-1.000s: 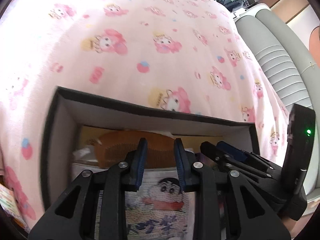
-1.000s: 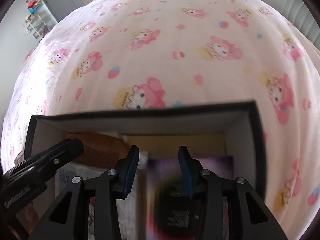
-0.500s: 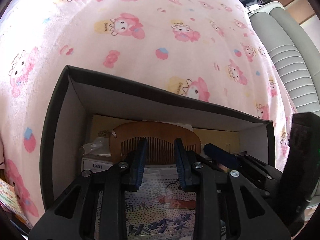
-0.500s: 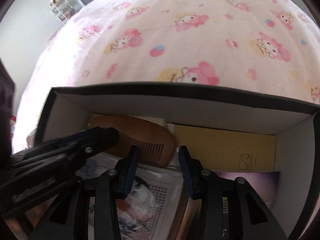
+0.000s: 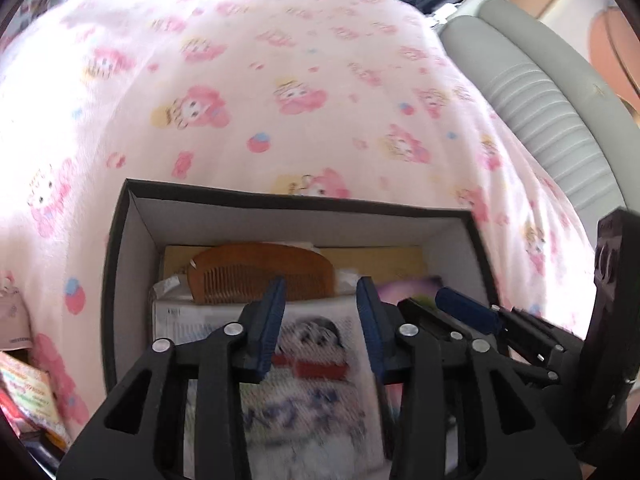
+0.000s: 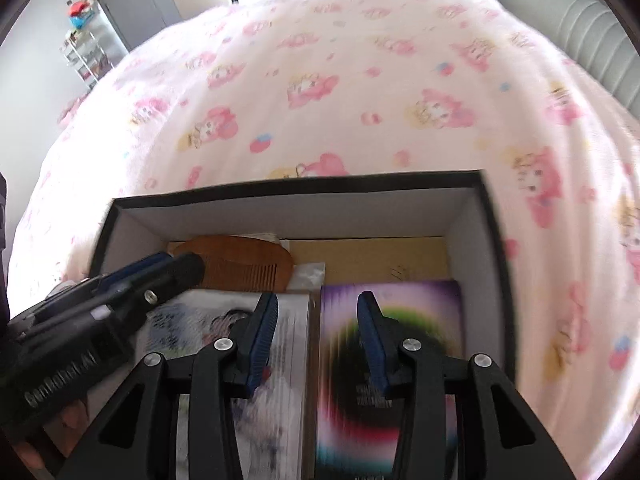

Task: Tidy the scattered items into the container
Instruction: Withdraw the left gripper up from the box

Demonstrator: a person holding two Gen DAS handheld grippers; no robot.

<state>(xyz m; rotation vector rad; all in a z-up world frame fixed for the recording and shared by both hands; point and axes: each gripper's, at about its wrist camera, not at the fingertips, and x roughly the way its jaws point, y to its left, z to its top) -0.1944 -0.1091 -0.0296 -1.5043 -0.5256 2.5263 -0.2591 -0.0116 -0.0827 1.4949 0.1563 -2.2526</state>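
Left wrist view: the left gripper (image 5: 320, 304) hangs over the open black box (image 5: 120, 280), which sits on the pink cartoon-print blanket (image 5: 280, 80). Its jaws have just been opening; they stand spread with nothing between them. Inside the box, a wooden comb (image 5: 260, 272) lies toward the far wall on a tan flat item (image 5: 380, 258). A white cartoon-printed pack (image 5: 308, 360) lies nearer, blurred. The right gripper's (image 5: 460, 308) tips show at right, over the box. A grey ribbed headboard (image 5: 540, 100) borders the blanket.

Right wrist view: the right gripper (image 6: 316, 320) is above the same box (image 6: 496, 280), jaws apart, gripping nothing. Below it lies a purple-edged dark package (image 6: 420, 320), probably a booklet or card; blur prevents confirmation. It lies just beside the cartoon pack (image 6: 288, 320). The left gripper (image 6: 176, 268) enters from the left, over the comb (image 6: 248, 264).
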